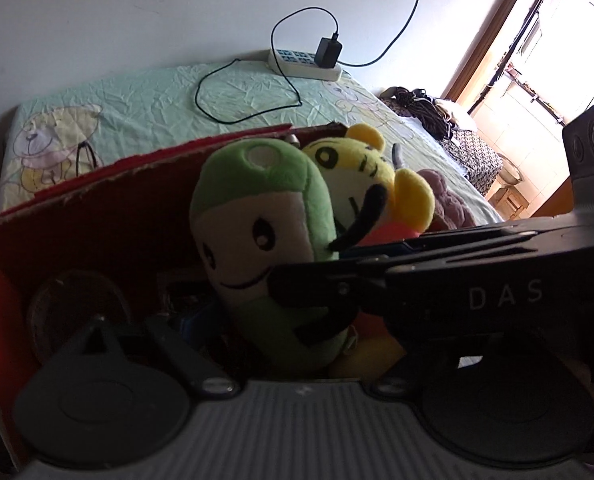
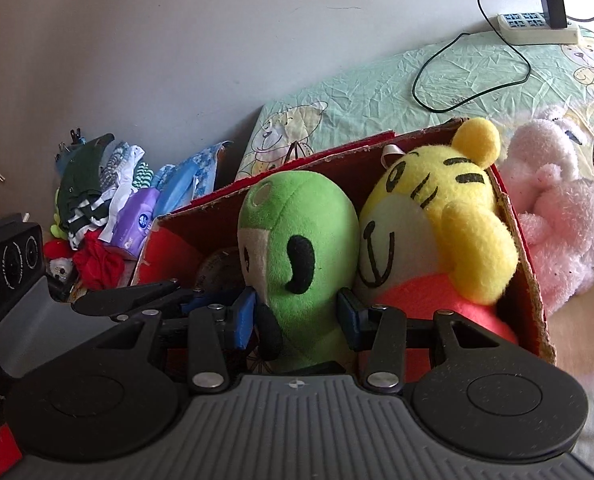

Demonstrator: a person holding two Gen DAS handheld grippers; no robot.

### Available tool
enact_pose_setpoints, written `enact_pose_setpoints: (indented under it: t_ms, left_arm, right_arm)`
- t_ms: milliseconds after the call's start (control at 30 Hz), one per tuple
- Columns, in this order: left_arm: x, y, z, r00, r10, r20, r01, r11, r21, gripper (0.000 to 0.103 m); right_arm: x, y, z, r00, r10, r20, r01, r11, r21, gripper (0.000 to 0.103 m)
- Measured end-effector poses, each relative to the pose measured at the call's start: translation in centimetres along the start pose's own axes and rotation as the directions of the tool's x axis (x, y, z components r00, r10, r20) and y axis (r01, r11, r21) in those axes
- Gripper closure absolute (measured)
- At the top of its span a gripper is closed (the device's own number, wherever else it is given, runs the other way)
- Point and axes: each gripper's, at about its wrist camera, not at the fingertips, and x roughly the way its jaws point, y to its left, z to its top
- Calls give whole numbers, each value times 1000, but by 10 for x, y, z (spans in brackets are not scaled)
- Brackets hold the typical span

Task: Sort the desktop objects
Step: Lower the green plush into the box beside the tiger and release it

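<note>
A green plush toy stands upright in a red cardboard box, pressed against a yellow tiger plush on its right. My right gripper has its blue pads against both sides of the green toy's lower body and is shut on it. In the left wrist view the green toy and the tiger fill the middle, and the right gripper reaches in from the right. My left gripper is spread wide, holds nothing, and sits just left of the right one.
A pink plush lies outside the box on its right. A power strip with a charger and black cable lies on the green sheet at the wall. A heap of clothes and packets sits left of the box.
</note>
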Motion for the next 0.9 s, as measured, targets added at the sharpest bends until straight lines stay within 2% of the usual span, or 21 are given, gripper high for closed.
enact_pose_setpoints:
  t_ms: [167,367,467,567,667,767,900]
  left_arm:
    - [-3,-4,-3,999,32,12,-32,999,12,12]
    - [-10,-2,-5,1000,-10,10,10,1000,1,12]
    - [-4,-4,0,1000,25,-2,-25,1000,1,13]
    - [0,0,3,999,39,-10,-39,999,-22,13]
    - [2,2,3,999,29,-23,-29,999,-37,13]
    - [0,-2,1,999,45,-23,-45,999,-14,13]
    - [-9,-7,0,997,72,7,-72,997,17,13]
  right_arm:
    - [11,6,2,999,-37,-23,36,999,-13,57]
    - [16,9,9,995,-50,-89,50,999,-8,56]
    - [26,2,17,992,-77,-101,78,997,9,55]
    - [33,-3,18,992,-57,-114,60,998,24,55]
    - [33,0,13,993,-63,-98,62,998,-14,53]
    - [30,5,10,994,-70,-85,66,996,-56,49]
    - [22,1,9,997,-57,-44,56,998,-20,50]
